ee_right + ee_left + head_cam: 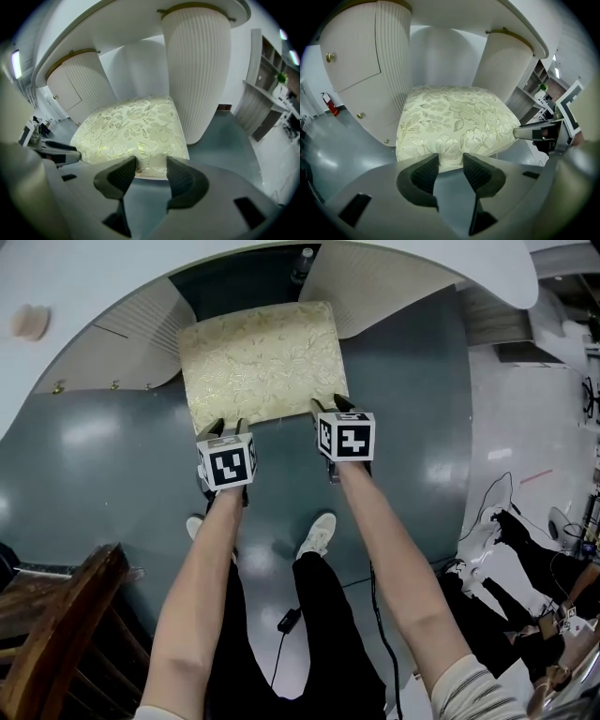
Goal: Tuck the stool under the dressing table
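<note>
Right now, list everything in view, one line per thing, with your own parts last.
stool: one, cream-gold floral cushion, between the two pedestals
dressing table: one, white curved top, across the top of the head view
pedestals: two, white and fluted, either side of the stool
knobs: three showing, gold, on the left cabinet
floor: grey-blue, under the stool
wooden chair: one, brown, lower left
cables: several, black, on the pale floor at right
fire extinguisher: one, red, far left
left gripper: grey, jaws apart at the stool's near edge
right gripper: grey, jaws apart at the same edge
arms: two, bare
shoes: two, white
</note>
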Motion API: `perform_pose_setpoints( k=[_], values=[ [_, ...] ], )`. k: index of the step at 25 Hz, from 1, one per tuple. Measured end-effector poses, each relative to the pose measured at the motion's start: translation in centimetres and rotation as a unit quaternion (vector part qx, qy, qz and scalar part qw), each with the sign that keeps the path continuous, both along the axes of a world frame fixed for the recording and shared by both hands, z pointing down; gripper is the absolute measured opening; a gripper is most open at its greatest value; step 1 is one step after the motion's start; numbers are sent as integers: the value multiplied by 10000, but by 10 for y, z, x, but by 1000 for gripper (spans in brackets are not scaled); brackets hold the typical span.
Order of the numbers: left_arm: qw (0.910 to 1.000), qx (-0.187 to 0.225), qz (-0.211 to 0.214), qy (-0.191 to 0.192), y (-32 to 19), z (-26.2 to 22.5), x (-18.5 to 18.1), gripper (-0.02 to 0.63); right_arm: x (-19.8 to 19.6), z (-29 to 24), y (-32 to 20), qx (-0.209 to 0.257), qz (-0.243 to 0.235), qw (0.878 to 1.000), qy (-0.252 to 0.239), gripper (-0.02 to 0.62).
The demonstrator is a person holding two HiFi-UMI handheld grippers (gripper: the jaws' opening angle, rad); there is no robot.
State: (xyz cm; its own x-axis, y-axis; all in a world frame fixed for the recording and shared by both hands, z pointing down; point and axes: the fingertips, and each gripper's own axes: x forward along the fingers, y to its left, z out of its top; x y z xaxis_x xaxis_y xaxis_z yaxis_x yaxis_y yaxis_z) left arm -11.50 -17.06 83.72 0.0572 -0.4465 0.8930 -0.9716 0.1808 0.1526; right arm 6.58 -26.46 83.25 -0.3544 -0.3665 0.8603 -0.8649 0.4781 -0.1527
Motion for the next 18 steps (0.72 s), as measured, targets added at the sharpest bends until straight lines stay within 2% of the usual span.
perform_pose_setpoints(
  k=[18],
  values=[
    [9999,69,29,-130,-54,-2,-25,158,-25,-1,-50,95,-90,9999,-61,206]
  ],
)
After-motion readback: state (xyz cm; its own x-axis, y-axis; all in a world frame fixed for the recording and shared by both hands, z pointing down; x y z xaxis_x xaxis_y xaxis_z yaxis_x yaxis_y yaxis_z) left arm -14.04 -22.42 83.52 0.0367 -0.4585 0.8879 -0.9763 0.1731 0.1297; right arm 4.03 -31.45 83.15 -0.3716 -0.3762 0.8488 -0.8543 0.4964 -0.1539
